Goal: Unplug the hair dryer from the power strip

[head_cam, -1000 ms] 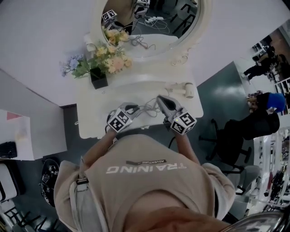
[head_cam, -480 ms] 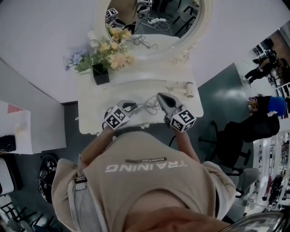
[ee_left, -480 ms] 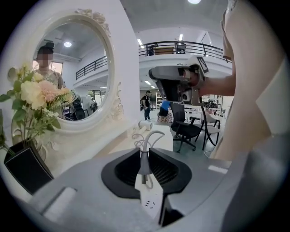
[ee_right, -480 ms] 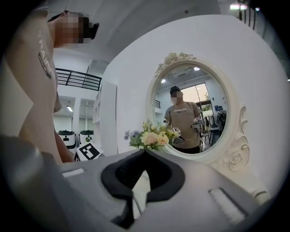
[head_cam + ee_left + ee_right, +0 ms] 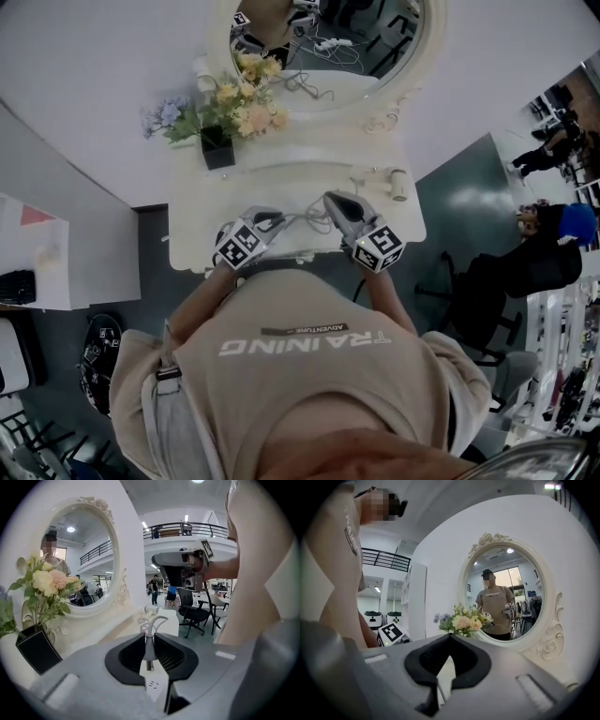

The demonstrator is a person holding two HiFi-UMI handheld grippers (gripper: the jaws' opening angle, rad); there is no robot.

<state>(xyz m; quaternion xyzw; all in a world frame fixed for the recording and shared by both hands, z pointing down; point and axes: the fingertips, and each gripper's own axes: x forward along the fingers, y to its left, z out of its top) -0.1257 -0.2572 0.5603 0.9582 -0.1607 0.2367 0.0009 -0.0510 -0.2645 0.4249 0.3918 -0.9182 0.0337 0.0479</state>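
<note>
On the white vanity table (image 5: 197, 234) lies a white power strip (image 5: 154, 685) with a grey plug (image 5: 149, 649) standing over it. My left gripper (image 5: 149, 637) (image 5: 267, 223) is shut on that plug, and a dark prong shows under the plug body. The grey cord (image 5: 157, 620) (image 5: 305, 223) loops away toward the white hair dryer (image 5: 151, 610) (image 5: 395, 184) at the table's right end. Just right of the left one, my right gripper (image 5: 450, 637) (image 5: 331, 201) is shut, its tips touching with nothing seen between them.
A black vase of flowers (image 5: 217, 148) (image 5: 461, 620) stands at the back left, under the oval mirror (image 5: 328, 47). An office chair (image 5: 478, 281) and a seated person (image 5: 553, 225) are on the floor to the right. A white cabinet (image 5: 37, 262) stands to the left.
The head view has drifted a little, so the table sits slightly more to the right. Both grippers keep their places over the table's front.
</note>
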